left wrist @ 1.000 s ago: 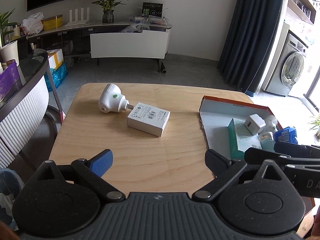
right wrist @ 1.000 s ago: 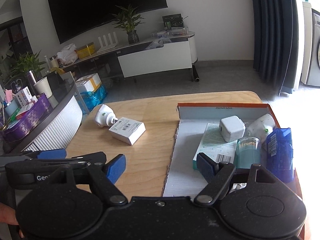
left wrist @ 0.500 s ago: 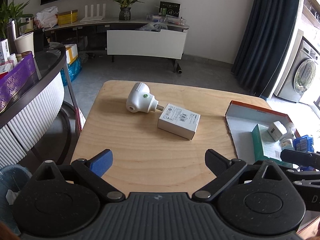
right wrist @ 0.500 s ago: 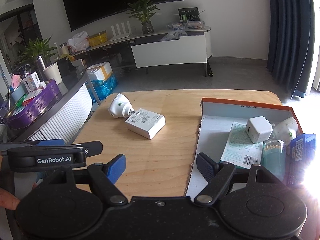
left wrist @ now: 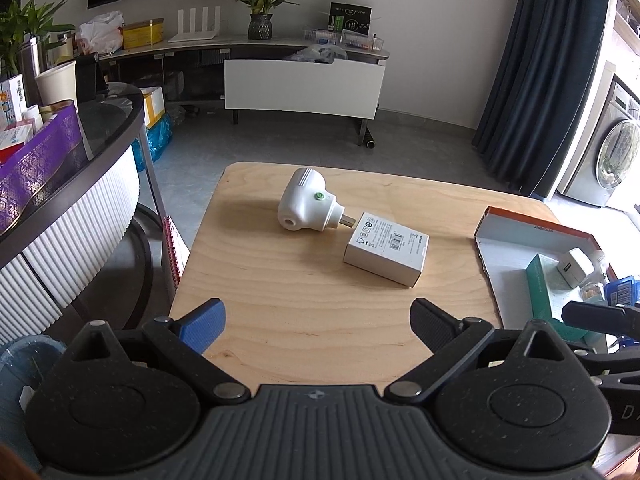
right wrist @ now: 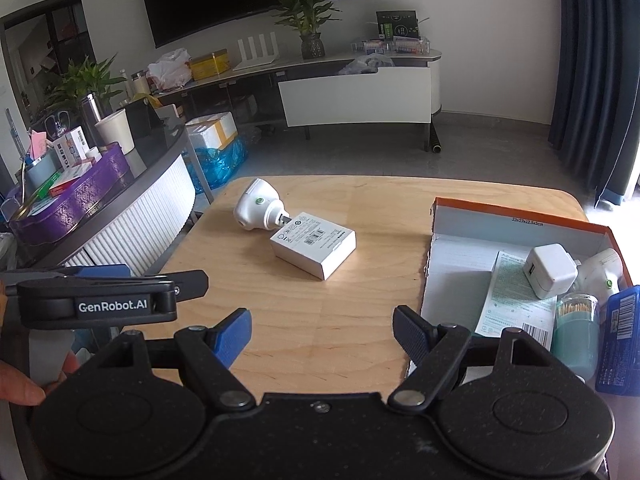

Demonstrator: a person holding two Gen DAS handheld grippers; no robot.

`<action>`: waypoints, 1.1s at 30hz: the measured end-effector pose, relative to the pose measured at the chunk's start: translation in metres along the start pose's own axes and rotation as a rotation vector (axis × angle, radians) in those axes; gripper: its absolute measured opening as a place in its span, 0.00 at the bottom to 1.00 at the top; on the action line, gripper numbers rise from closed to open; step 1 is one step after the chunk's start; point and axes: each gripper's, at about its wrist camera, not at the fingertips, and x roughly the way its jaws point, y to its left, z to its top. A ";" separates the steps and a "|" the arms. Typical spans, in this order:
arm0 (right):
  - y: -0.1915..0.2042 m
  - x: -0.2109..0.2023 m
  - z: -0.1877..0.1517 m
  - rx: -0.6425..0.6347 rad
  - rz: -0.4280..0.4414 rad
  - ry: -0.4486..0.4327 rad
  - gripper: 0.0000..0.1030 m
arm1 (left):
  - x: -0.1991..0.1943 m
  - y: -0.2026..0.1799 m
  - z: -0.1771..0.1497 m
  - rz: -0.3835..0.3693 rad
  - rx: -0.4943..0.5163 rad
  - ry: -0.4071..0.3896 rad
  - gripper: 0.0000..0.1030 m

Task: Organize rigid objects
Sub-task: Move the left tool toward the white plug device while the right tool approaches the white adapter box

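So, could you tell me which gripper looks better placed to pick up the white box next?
Probably the left gripper: it is open, empty, and faces the white box almost squarely. The right gripper, also open, sits nearer the tray.

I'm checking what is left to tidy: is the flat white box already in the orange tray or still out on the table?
Out. The white box lies flat on the bare wooden table, beside the white plug, apart from the orange tray.

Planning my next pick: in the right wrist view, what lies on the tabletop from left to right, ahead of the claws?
White plug-in device → flat white box, touching the device's prongs → orange-rimmed cardboard tray → inside it, white charger cube → blue packet at the far right.
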 end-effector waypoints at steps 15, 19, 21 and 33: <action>0.013 0.031 0.010 -0.051 0.020 0.020 0.89 | 0.018 0.019 0.005 0.006 -0.008 0.017 0.99; 0.013 0.047 0.019 -0.104 0.045 0.034 0.89 | 0.022 0.027 0.005 0.017 -0.015 0.021 0.99; 0.012 0.056 0.025 -0.137 0.071 0.040 0.89 | 0.024 0.032 0.006 0.019 -0.024 0.023 0.99; 0.018 0.136 0.062 -0.406 0.159 0.179 0.89 | 0.038 0.045 0.010 0.019 -0.031 0.033 0.99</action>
